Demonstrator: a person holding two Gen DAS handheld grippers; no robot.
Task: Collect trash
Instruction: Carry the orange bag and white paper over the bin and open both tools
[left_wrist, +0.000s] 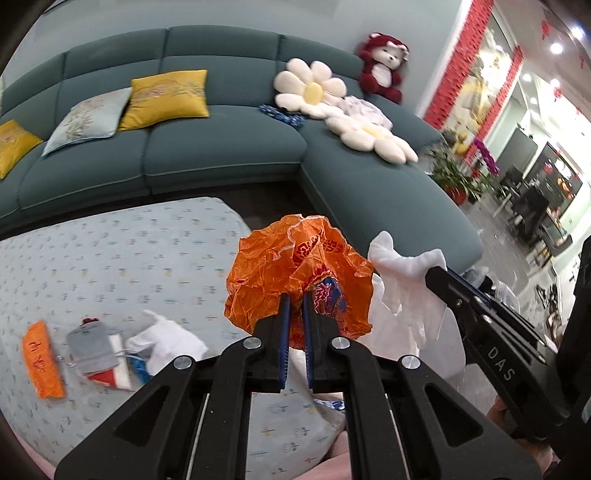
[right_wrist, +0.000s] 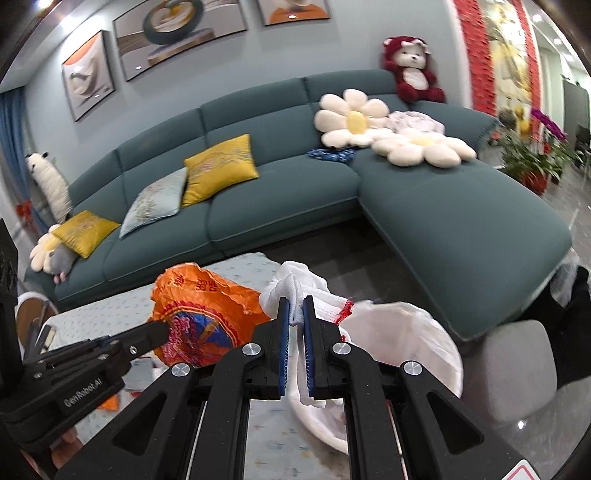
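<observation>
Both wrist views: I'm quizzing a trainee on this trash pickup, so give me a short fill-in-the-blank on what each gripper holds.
1. The left gripper is shut on a crumpled ____ plastic bag.
2. The right gripper is shut on a ____ glove.
3. Below the glove stands a bin lined with a ____ bag.

Missing words: orange; white; white

Your left claw (left_wrist: 294, 295) and right claw (right_wrist: 294, 301) are matte black, with blue ribbed pads, round silver screws, cut-out linkage arms, and white lettering along the side.

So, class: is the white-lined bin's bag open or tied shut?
Open: the white bin liner gapes wide at its rim, its inside showing below the right gripper.
</observation>
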